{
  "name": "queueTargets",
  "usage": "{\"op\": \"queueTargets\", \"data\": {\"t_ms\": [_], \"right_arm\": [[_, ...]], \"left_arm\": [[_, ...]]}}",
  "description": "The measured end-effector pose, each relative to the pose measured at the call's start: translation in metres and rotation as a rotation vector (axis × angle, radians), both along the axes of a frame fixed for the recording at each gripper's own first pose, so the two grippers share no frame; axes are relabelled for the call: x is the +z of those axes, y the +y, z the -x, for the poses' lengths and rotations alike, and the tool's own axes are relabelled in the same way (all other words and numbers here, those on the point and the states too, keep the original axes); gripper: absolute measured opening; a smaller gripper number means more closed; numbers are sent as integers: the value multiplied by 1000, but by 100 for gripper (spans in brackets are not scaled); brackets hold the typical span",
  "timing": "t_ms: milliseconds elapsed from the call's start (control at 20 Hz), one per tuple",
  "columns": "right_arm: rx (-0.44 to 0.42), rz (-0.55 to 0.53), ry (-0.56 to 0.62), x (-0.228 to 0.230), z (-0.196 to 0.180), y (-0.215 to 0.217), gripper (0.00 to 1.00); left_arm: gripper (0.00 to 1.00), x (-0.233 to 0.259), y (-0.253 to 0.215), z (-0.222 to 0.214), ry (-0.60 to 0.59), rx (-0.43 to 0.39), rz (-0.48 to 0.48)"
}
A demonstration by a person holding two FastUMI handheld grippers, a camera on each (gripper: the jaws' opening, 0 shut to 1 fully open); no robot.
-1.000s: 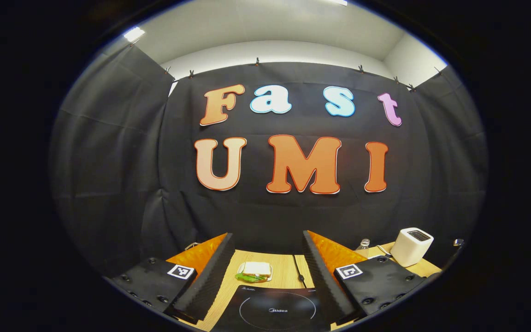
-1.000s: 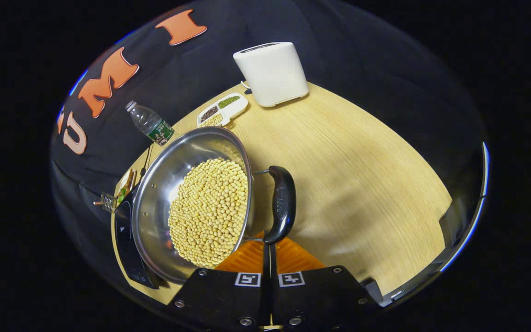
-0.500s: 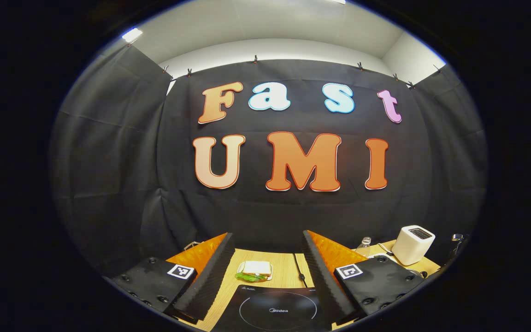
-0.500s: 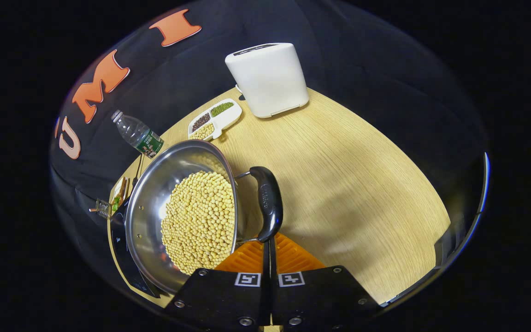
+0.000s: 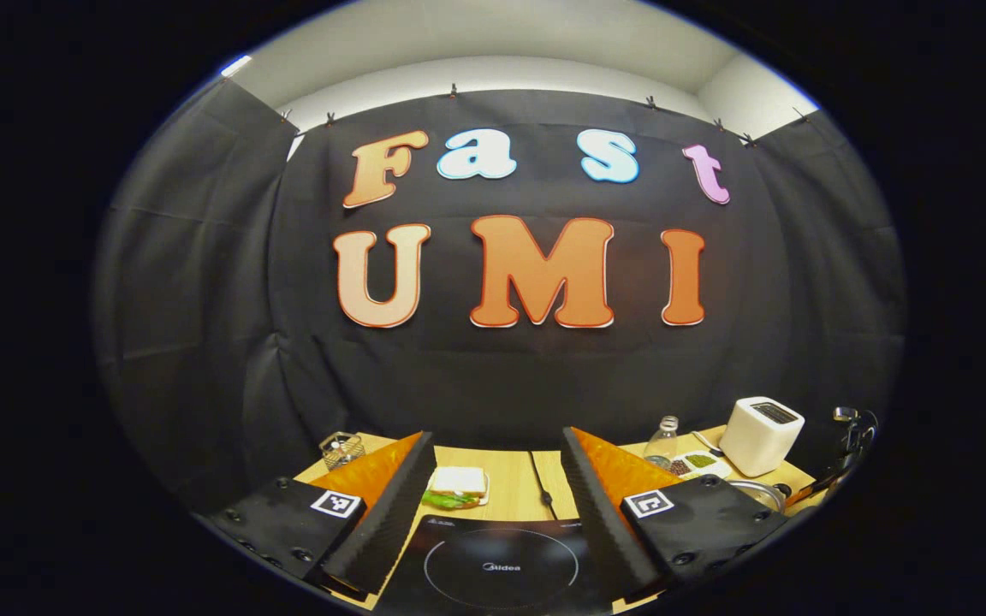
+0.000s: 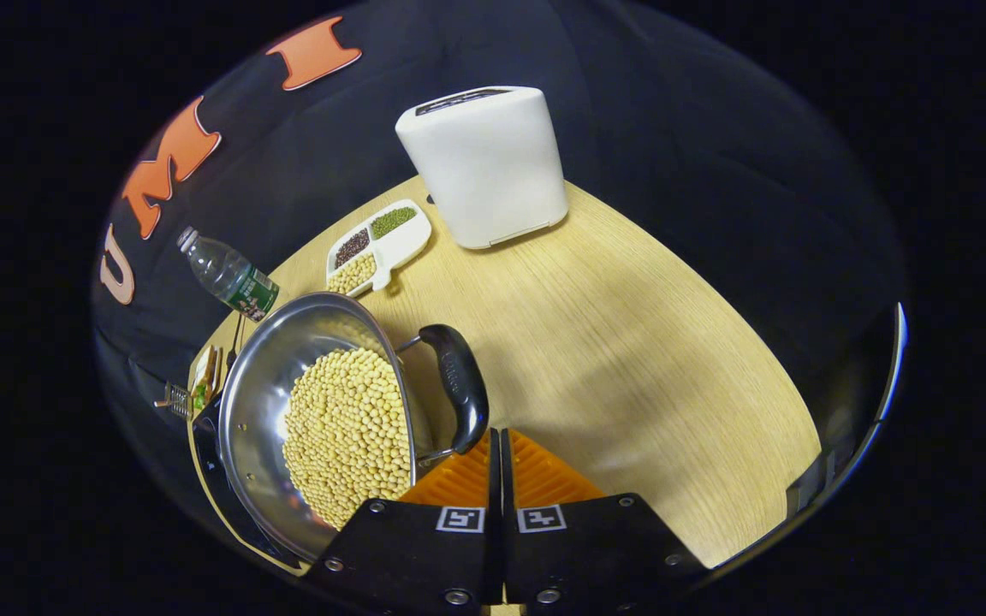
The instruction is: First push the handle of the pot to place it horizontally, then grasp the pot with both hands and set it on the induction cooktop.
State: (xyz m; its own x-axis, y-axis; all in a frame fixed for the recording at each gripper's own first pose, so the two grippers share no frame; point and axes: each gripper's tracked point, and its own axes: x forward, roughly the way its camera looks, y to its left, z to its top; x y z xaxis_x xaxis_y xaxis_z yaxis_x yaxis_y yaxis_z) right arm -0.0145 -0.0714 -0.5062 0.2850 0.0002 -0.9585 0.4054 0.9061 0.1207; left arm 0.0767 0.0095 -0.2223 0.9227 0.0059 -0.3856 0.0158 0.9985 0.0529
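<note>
While the left gripper (image 5: 497, 505) hung wide open and empty above the cooktop (image 5: 501, 569), the right gripper (image 6: 495, 453) sat closed beside the handle (image 6: 459, 389) of the soybean-filled pot (image 6: 262, 402), near a tray (image 6: 379, 245) of beans.

one pot (image 6: 262, 402), one induction cooktop (image 5: 501, 569), one toaster (image 6: 484, 167), one bottle (image 6: 228, 275), one sandwich (image 5: 457, 484)

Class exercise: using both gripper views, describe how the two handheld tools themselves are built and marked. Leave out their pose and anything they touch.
The left tool has two black body blocks studded with screws, each carrying a square black-and-white coded marker. Its long, wedge-shaped fingers have finely ribbed inner faces. The right tool has matching black blocks, screws and paired markers, with grooved outer finger surfaces.
</note>
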Motion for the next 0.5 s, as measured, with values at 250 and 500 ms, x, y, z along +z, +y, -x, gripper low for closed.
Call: {"op": "queueTargets", "data": {"t_ms": [250, 500], "right_arm": [[4, 5, 6, -5, -15, -1, 0], [41, -36, -16, 2, -23, 3, 0]], "left_arm": [[95, -33, -36, 0, 106, -64, 59], [96, -66, -73, 8, 225, -123, 105]]}}
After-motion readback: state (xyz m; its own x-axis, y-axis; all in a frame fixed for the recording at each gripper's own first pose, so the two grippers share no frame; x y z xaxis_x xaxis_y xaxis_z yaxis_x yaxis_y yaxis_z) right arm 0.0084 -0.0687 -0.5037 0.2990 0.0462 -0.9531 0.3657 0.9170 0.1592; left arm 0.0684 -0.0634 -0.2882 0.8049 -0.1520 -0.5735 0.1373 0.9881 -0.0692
